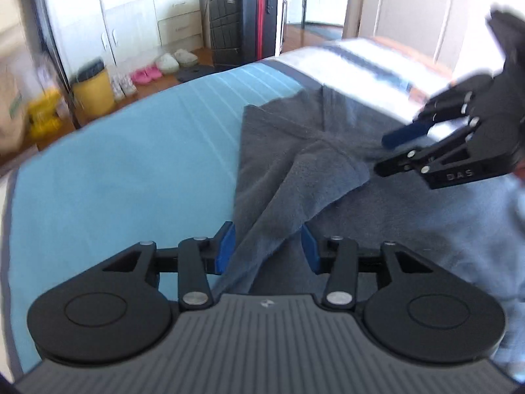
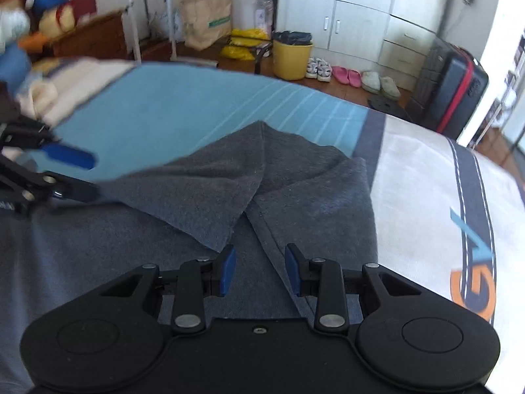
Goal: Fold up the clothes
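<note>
Bedspread (image 2: 157, 111) carries grey garment (image 2: 295, 190); both tongs gape.

I see bare blue sheet (image 2: 157, 111) free left of the grey garment (image 2: 203, 180); stacked linens (image 2: 75, 82) block its far-left edge, my left gripper (image 2: 78, 174) beside them

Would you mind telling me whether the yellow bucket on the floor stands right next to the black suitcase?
No, the yellow bucket and the suitcase are apart, with several pairs of shoes lined up between them.
</note>
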A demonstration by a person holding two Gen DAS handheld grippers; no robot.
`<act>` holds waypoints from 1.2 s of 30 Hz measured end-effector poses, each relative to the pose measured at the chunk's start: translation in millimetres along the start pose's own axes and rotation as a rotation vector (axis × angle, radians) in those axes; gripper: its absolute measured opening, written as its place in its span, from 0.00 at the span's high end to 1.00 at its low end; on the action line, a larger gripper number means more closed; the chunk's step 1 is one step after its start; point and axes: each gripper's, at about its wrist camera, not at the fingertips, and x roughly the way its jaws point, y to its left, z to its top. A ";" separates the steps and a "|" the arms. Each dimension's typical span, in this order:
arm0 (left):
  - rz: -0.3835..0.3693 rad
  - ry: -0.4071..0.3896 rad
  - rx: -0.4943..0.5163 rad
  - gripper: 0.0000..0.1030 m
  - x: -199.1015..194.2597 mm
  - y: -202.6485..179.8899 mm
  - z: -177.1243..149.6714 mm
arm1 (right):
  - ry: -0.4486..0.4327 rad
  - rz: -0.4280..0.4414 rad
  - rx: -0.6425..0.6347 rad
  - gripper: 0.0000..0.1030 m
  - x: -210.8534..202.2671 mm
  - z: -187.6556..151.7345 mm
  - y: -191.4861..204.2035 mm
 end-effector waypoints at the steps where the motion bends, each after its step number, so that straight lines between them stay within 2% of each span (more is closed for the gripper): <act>1: 0.036 -0.015 0.042 0.51 4.9 -11.0 0.0 | 0.013 -0.025 -0.025 0.63 3.7 0.0 3.2; 2: 0.071 -0.032 0.084 0.47 9.3 -21.9 -0.1 | 0.027 -0.052 -0.049 0.63 6.4 -0.4 6.2; 3: 0.106 -0.048 0.126 0.47 13.8 -32.9 -0.3 | 0.030 -0.066 -0.069 0.62 6.4 -1.5 8.1; 4: 0.112 -0.036 0.113 0.47 17.2 -33.9 1.4 | 0.029 -0.063 -0.085 0.62 4.7 -2.2 8.6; 5: 0.116 -0.022 0.095 0.52 20.6 -34.2 3.2 | 0.029 -0.055 -0.101 0.60 2.7 -2.6 8.6; 7: 0.103 0.055 0.029 0.72 31.9 -22.3 12.7 | 0.035 -0.054 -0.121 0.58 -0.3 -2.7 7.9; 8: 0.068 0.071 -0.012 0.75 33.7 -15.1 15.4 | 0.037 -0.049 -0.126 0.58 -1.2 -2.7 7.2; 11: 0.041 0.069 -0.016 0.77 34.4 -8.8 20.4 | 0.017 -0.004 -0.144 0.59 -5.9 -5.8 5.0; 13: 0.019 0.048 0.000 0.70 35.6 -9.7 20.6 | 0.000 -0.047 -0.175 0.59 -7.8 -7.5 7.3; 14: 0.008 0.037 0.008 0.58 36.1 -10.2 20.6 | -0.011 -0.069 -0.184 0.59 -8.3 -8.3 7.9; 15: -0.003 0.027 0.016 0.53 36.7 -10.6 20.7 | -0.019 -0.081 -0.183 0.59 -7.3 -7.6 7.0; 17: -0.075 0.005 0.045 0.50 42.3 -20.5 18.0 | -0.011 -0.080 -0.174 0.59 0.9 -3.9 4.5; 19: -0.018 -0.016 0.076 0.54 44.8 -30.1 17.3 | -0.009 -0.075 -0.186 0.59 10.3 -1.0 3.6; 20: 0.012 -0.027 0.091 0.76 46.0 -34.8 17.0 | -0.019 -0.080 -0.195 0.60 13.6 0.5 3.5; 21: 0.037 -0.026 0.066 0.89 44.4 -29.7 20.4 | -0.032 -0.084 -0.199 0.83 15.4 3.1 2.3; 22: 0.062 -0.025 0.037 0.93 42.6 -23.8 24.1 | -0.048 -0.104 -0.195 0.99 14.8 6.3 0.5; 23: 0.086 -0.023 0.009 0.93 40.8 -17.9 27.7 | -0.093 -0.151 -0.180 0.98 9.0 8.4 -2.9; 25: 0.105 -0.077 -0.049 0.93 27.1 2.2 35.4 | -0.206 -0.229 -0.128 0.98 -9.2 10.5 -16.4; 29: 0.142 -0.178 -0.192 0.93 5.6 49.4 46.2 | -0.219 -0.362 -0.021 0.98 -20.8 9.8 -57.6; 31: 0.154 -0.188 -0.285 0.93 9.9 73.3 45.8 | -0.204 -0.429 0.038 0.98 -22.1 6.3 -78.1; 33: 0.198 -0.163 -0.229 0.94 19.5 76.8 39.9 | -0.189 -0.492 0.092 0.98 -19.6 1.3 -93.9; 36: 0.272 -0.158 -0.107 0.89 22.8 67.7 25.8 | -0.261 -0.482 0.158 0.98 -29.7 -3.6 -98.7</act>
